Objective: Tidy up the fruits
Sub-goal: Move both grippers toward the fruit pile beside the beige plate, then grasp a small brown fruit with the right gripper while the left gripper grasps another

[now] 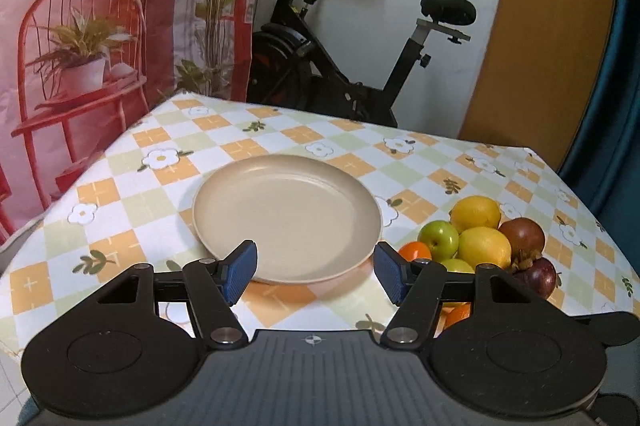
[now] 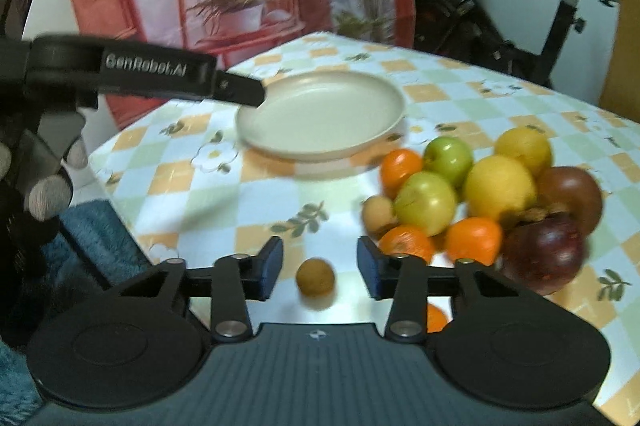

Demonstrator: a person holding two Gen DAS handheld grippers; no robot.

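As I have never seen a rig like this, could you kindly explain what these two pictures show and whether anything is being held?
There is no robot here: a person holds a black two-finger gripper with blue pads in each hand, and each carries a wide-angle camera looking along its fingers. One picture is from the left gripper, the other from the right gripper. On the checked floral tablecloth lie a round beige plate with nothing on it and a pile of green, yellow, orange and dark purple fruit. The left gripper is open near the plate's edge and holds nothing. A small round brown fruit sits between the right gripper's pads, but gaps show on both sides, so it is not gripped.
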